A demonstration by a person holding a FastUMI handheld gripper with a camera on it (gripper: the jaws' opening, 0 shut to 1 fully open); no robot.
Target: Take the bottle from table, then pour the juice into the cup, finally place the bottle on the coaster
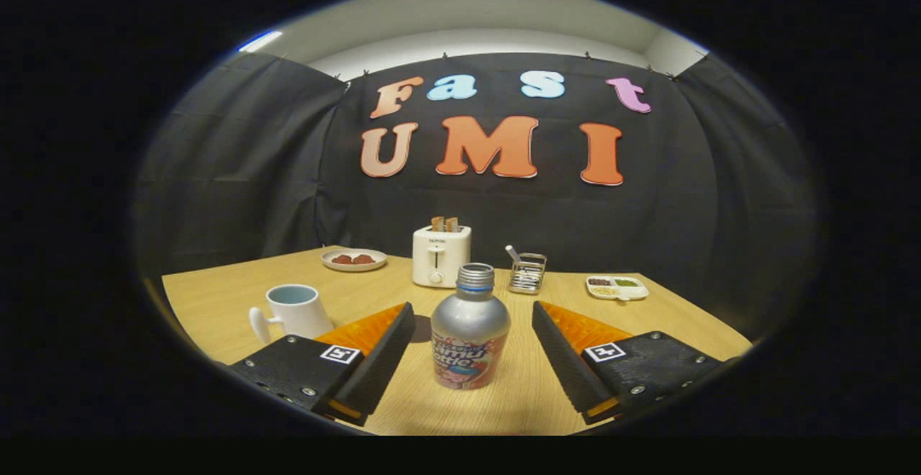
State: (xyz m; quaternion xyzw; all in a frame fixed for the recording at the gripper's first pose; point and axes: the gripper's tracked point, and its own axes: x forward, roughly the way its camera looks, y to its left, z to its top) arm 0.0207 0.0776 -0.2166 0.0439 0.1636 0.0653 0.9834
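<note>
Straddling the aluminium juice bottle (pixel 470 331), the gripper (pixel 473 331) has its fingers spread wide apart, one on each side of the body and neither touching it, presumably lined up so that closing would catch the widest part. The bottle stands upright, cap on, near the desk's (pixel 216 302) front edge. The white mug (pixel 295 311) waits toward the left edge, beyond the left finger.

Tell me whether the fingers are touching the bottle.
Apart. In the gripper view the bottle stands between the open fingers, with bare table showing on both sides of it.
</note>
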